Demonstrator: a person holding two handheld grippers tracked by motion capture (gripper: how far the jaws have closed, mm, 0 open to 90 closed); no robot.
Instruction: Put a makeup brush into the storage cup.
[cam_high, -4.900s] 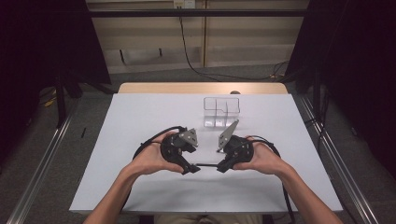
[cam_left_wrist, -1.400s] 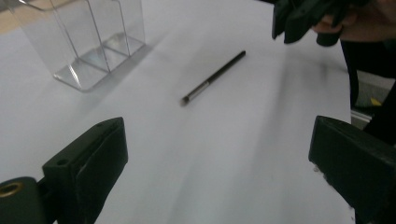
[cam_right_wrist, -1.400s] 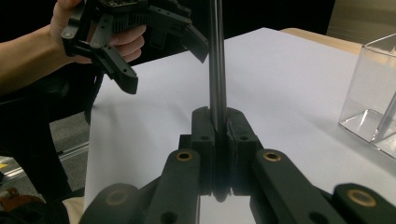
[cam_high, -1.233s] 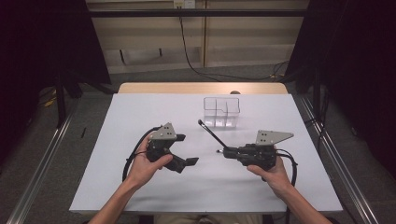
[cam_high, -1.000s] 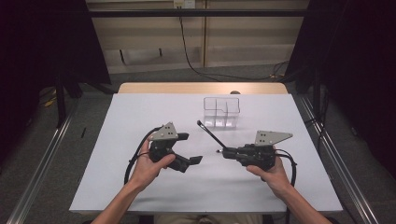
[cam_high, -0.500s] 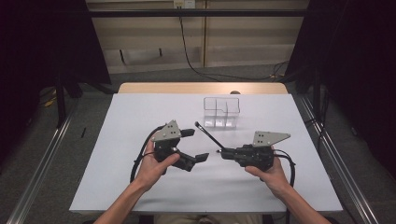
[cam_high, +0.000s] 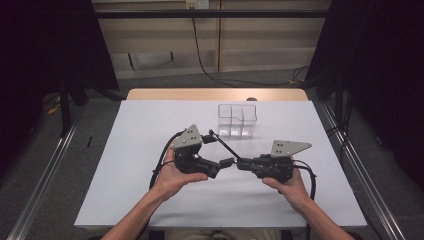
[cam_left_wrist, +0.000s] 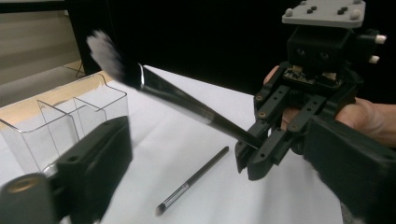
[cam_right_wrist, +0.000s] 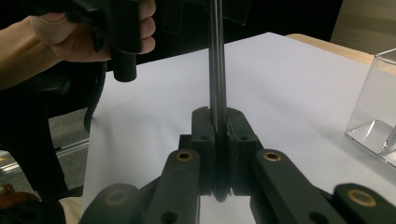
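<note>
Brush, make-up type (cam_left_wrist: 187, 105): long thin dark handle with a metal ferrule and a soft pale tuft, held aloft over the white table (cam_high: 150, 200), slanting up and back toward the clear divided organiser (cam_high: 238, 120). Right gripper (cam_high: 241, 164): jaws clenched tight on the tail end of the handle, seen plainly in the right gripper view with the shaft running straight out between the pads. Left gripper (cam_high: 224, 163): jaws released and standing wide, though they have just been narrowing; the handle passes between them in the left gripper view, and no pad presses on it yet. Second brush (cam_left_wrist: 194, 179): smaller, lying flat on the table below, well clear of both tools. Handling, as judged: very light, stiff along the shaft, smooth and probably slippery in a hard pinch, apt to pivot when held by one end alone; the tuft is soft and easily splayed, so it is no place for a grip. Best hold is the bare handle between the right gripper's pinch and the ferrule. Clearances: organiser near the far edge, its open top compartments just beyond the tuft; thin walls likely to tip or slide if knocked. Open table lies to both sides and toward the person.
</note>
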